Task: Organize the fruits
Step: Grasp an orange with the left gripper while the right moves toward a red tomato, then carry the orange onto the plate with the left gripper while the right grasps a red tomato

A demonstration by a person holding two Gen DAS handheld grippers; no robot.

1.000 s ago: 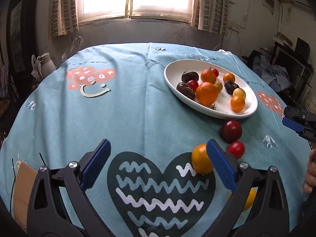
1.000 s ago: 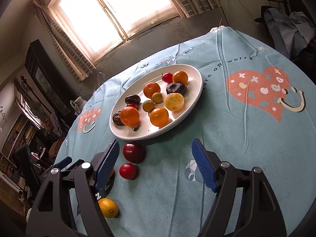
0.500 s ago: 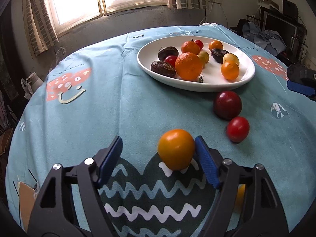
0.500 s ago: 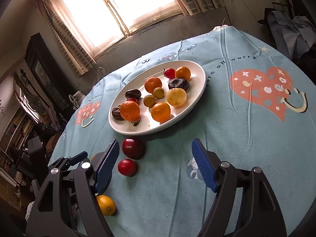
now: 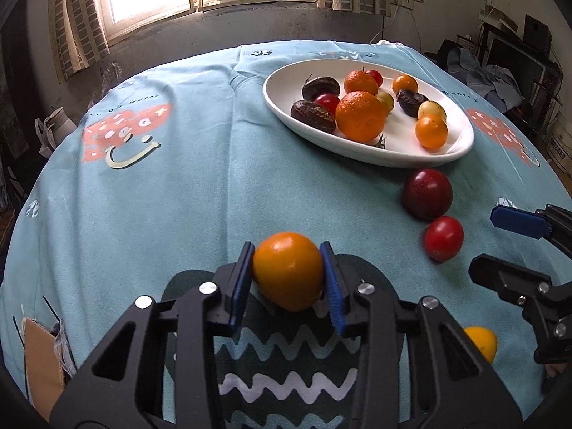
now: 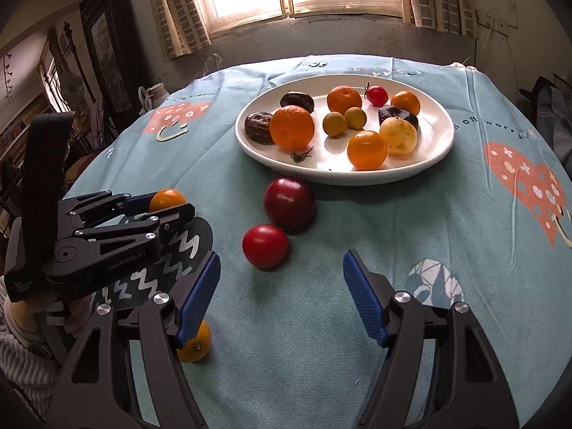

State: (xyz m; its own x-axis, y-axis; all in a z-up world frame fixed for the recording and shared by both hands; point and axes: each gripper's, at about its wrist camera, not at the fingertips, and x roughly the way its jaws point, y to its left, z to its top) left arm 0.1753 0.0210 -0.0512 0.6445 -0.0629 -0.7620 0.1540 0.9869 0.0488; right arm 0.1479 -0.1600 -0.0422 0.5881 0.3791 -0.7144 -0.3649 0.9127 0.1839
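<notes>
Left wrist view looks down on a round worktop (image 5: 200, 193) under a pale blue cloth printed with hearts. Toward the far right of the cloth sits a wide white plate (image 5: 461, 143) already carrying a mix of fruit: oranges, small yellow and red ones, and dark wrinkled ones. On the cloth just in front of the plate lie a dark red plum (image 5: 426, 193) and, nearly touching it, a smaller red tomato (image 5: 443, 238).

The left tongs (image 5: 288, 279), which a second ago stood wide apart around an orange fruit (image 5: 288, 271), have now swung in: both blue pads press on its sides and the jaws are closing the last bit. The fruit looks to rest on the cloth, near the dark heart print, well short of the plate. That suggests the pick-up is secured and the next step is likely a lift and carry to the plate.

Right wrist view shows the right tongs (image 6: 281, 293) roughly half open and closing slightly, with nothing between the pads. They have shifted to point toward the tomato (image 6: 265, 245) and plum (image 6: 289, 203), which lie just ahead. A small yellow-orange fruit (image 6: 195, 346) lies partly hidden behind the left pad. Four loose fruits remain off the plate.
</notes>
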